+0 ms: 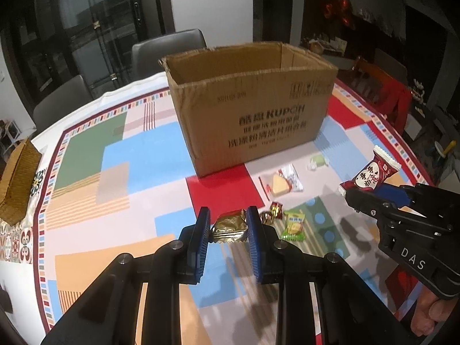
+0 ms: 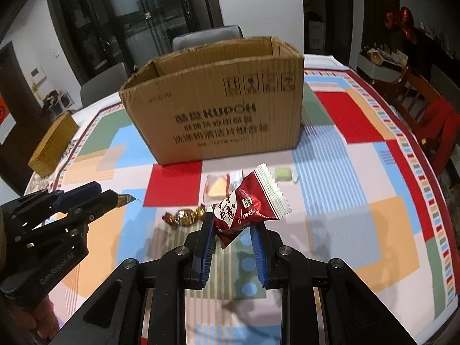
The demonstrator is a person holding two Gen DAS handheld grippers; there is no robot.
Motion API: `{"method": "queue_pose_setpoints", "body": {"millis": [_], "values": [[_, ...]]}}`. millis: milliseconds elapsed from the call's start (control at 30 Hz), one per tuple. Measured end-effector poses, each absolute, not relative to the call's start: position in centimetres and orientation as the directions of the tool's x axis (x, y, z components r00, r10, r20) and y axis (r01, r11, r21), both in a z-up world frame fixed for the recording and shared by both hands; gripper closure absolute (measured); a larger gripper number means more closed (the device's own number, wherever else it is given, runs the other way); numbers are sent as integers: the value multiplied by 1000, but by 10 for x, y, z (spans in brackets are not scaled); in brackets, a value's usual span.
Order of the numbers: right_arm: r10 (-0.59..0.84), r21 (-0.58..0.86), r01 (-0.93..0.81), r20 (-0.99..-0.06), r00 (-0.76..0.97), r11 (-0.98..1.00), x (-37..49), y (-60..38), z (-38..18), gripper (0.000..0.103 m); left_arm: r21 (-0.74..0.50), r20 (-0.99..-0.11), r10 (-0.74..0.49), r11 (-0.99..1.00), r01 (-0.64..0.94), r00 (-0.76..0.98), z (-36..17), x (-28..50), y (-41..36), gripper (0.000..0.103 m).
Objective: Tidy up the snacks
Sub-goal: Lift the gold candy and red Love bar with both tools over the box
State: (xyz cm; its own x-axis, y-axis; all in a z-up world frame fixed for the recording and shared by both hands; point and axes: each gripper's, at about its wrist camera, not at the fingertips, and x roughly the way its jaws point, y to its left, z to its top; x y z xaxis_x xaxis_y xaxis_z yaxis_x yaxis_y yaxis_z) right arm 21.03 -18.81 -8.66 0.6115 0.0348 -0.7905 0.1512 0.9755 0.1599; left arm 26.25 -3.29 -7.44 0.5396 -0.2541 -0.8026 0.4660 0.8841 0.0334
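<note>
Snack handling, both tongs loaded. Left gripper (image 1: 228, 230) is clamped on a gold foil packet (image 1: 230, 227), pads pressing its two side edges; the packet hangs clear of the tablecloth (image 1: 86, 143). Right gripper (image 2: 234, 230) is clamped on a dark red wrapped candy (image 2: 247, 207), held by its lower end, the white crimped tail pointing toward 1 o'clock.

Judgement on handling: both items look light, with thin, crinkly, slick wrappers. Foil will dent and may slide between ribbed pads; a grip across the filled body is safer than one on the crimped seam. The red candy is held near one end, so it can pivot or slip if swung sharply.

Cardboard box (image 1: 250, 115) stands open-topped at 12 o'clock in both views, well apart from both grippers; it is the likely destination.

Loose on the cloth, between box and grippers: a clear pack with a yellow wedge (image 1: 280, 185), a pale green sweet (image 1: 319, 161), a green-edged packet (image 1: 293, 225), and small red-and-gold twist candies (image 2: 187, 215). A wicker basket (image 1: 17, 184) sits at 9 o'clock in the left view.

Legible writing: box front reads "KUPOH" with Chinese lines below, too blurred to transcribe, plus handling symbols at upper right. Red candy shows "Love" and Chinese characters. Gripper bodies read "DAS" and "GenRobot.AI".
</note>
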Motion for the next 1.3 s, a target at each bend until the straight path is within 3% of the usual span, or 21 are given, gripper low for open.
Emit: {"method": "queue_pose_setpoints", "body": {"millis": [1300], "values": [[17, 131, 94, -664, 747, 987, 255, -215, 7, 77, 39, -686, -284, 905, 423, 670, 26, 303, -62, 78]]}}
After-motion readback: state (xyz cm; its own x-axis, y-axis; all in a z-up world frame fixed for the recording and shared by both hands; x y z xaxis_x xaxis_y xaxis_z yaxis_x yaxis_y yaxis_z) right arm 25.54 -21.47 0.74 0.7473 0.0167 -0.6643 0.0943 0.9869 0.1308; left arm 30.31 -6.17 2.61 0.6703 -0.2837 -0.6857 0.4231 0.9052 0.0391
